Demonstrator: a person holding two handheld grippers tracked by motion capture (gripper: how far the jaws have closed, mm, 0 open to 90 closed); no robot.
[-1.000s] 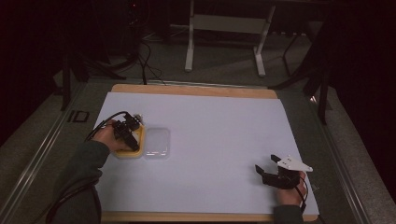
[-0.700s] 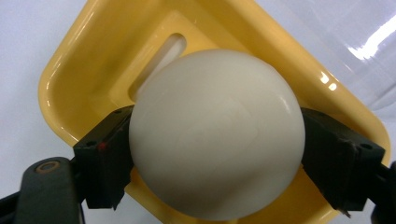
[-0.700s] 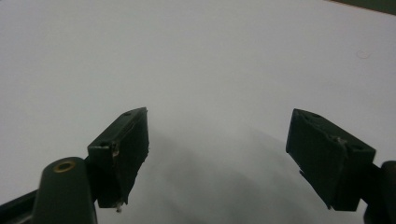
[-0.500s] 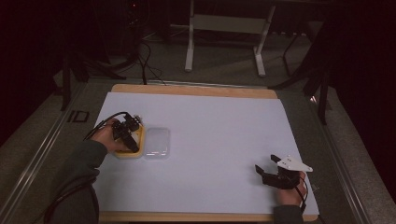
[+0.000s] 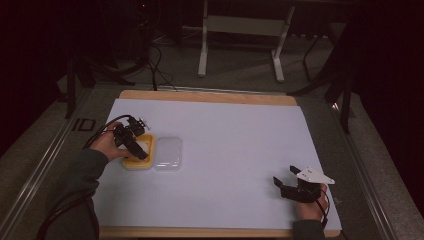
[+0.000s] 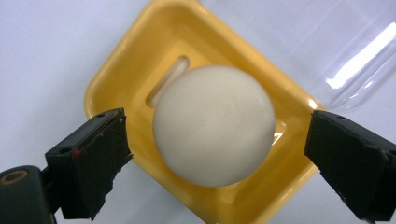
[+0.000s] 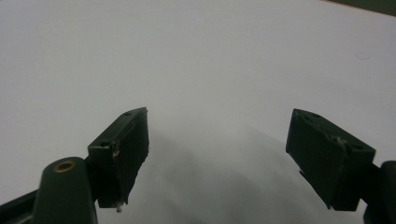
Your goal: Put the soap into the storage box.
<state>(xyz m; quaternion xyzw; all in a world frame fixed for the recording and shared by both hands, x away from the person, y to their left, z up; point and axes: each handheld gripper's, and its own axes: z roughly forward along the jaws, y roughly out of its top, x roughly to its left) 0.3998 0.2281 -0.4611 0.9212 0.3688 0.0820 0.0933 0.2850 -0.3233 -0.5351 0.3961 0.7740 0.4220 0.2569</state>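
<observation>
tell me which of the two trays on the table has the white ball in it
The yellow tray, under the left gripper, whose jaws have just been opening, holds the white ball. The clear tray touching its side looks empty.

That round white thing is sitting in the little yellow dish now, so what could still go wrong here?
The left gripper has just been opening; its jaws stand apart from the smooth white oval soap, which lies between them in the shallow yellow plastic dish.

1. Lifting away crookedly, a jaw could nudge the soap out of the dish.
2. The clear plastic lid lies right beside the dish, so the withdrawing hand might knock it.
</observation>
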